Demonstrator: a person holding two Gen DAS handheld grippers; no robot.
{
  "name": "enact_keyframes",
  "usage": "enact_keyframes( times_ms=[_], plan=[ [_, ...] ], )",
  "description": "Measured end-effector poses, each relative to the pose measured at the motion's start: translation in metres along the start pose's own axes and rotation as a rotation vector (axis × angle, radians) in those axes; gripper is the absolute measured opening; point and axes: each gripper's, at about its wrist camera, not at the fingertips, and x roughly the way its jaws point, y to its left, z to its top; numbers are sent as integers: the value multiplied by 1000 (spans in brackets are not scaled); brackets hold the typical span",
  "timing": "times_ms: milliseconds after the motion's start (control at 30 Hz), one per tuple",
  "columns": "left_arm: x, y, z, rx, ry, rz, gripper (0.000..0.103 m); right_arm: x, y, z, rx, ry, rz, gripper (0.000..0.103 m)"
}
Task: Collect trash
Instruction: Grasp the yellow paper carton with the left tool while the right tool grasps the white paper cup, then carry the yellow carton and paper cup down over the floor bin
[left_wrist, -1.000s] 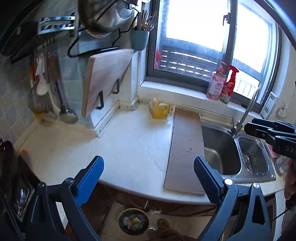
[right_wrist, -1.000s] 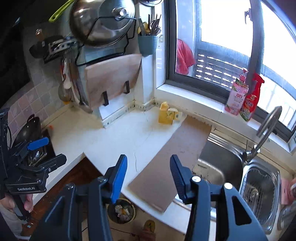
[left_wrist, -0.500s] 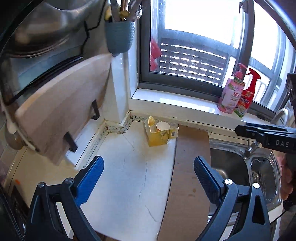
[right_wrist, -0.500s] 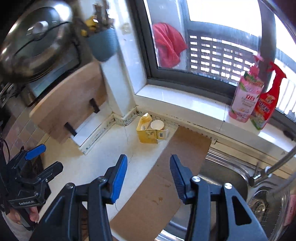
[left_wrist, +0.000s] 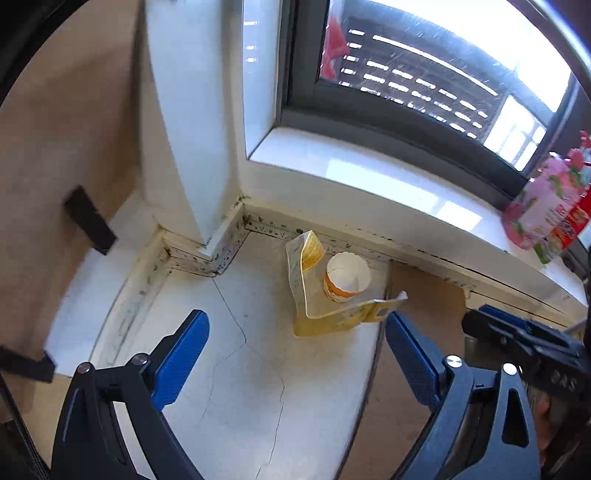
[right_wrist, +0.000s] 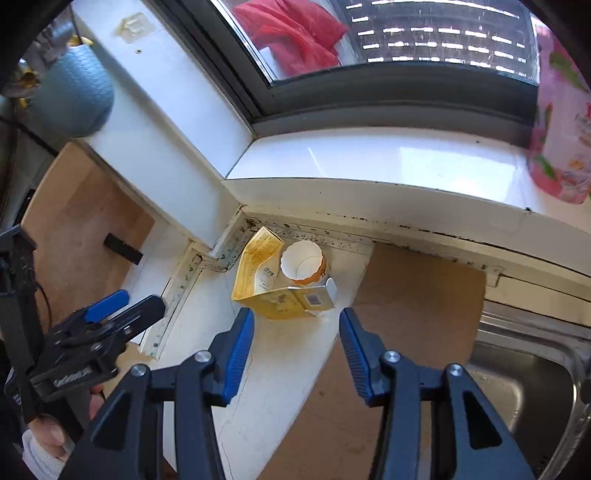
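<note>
Paper cup (right_wrist: 303, 263) upright inside torn-open yellow carton (right_wrist: 275, 291) on countertop (right_wrist: 280, 362)

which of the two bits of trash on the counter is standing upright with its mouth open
The white paper cup with the orange base. It stands upright, open mouth up, inside the torn, flattened yellow carton around it.

Trash in the back corner of the bench, below the window sill.

An open carton (right_wrist: 275, 291) lies on the bench (right_wrist: 280, 365) against the back wall, under the window sill (right_wrist: 369, 158); a paper cup (right_wrist: 303, 263) stands in it. A board (right_wrist: 413, 314) lies just right of the carton, and the sink (right_wrist: 528, 373) is right of the board. 2 sets of tongs hang in front of the carton: the right tongs (right_wrist: 297, 350) before it, the left tongs (left_wrist: 297, 358) beside them.
</note>
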Motion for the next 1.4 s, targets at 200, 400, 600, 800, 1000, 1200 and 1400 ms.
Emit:
enact_keyframes(
  times_ms=[200, 400, 600, 800, 1000, 1200, 1400],
  plan=[
    [77, 8, 7, -80, 97, 7, 77, 33, -22, 5, 63, 10, 43, 48],
    [125, 18, 4, -163, 176, -2, 49, 60, -38, 11, 112, 12, 49, 48],
    [139, 27, -12, -168, 205, -6, 6, 85, -43, 14, 128, 15, 42, 48],
    [110, 47, -43, -162, 158, 60, 3, 112, -45, 14, 160, 35, 51, 48],
    [67, 68, -76, -185, 145, 53, 3, 130, -37, 17, 158, 34, 45, 48],
    [31, 79, -104, -203, 152, 8, 3, 147, -33, 18, 156, 30, -3, 47],
    [-3, 83, -125, -202, 141, -5, 3, 157, -31, 6, 150, 72, -23, 2]
  ],
)
